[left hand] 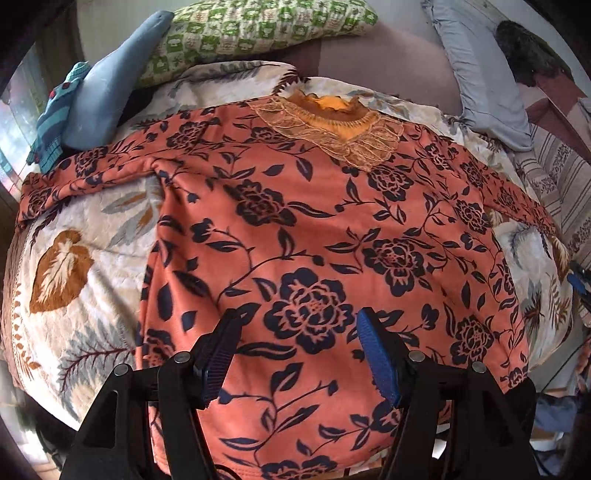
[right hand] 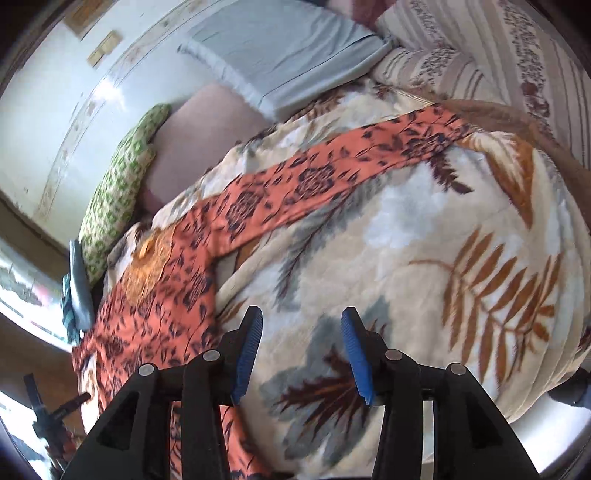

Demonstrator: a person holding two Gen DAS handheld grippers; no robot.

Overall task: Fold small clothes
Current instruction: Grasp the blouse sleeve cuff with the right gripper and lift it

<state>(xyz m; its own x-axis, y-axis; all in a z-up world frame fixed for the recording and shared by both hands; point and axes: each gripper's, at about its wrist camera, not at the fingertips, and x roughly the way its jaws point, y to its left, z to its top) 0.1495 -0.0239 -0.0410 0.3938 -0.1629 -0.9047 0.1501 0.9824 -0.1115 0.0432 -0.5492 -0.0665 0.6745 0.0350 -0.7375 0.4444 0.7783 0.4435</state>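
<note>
1. One orange floral top (left hand: 314,229) lies spread flat, front up, on a bed covered by a cream leaf-print blanket (left hand: 74,236); its lace-trimmed collar (left hand: 332,125) points to the far side and its hem to the near edge.
2. Both sleeves stretch out sideways, the left sleeve (left hand: 85,173) toward a blue stuffed shape (left hand: 107,96), the right sleeve (right hand: 332,162) across the blanket toward a striped cover (right hand: 517,74).
3. The left gripper (left hand: 295,354) hangs above the lower middle of the top, jaws wide apart, nothing between them and no cloth touched.
4. The right gripper (right hand: 301,354) sits over bare blanket just right of the top's side edge, jaws partly apart and empty.
5. At the far side rest a green patterned pillow (left hand: 258,26) and a grey-blue pillow (left hand: 476,81); the right wrist view is slightly blurred.
</note>
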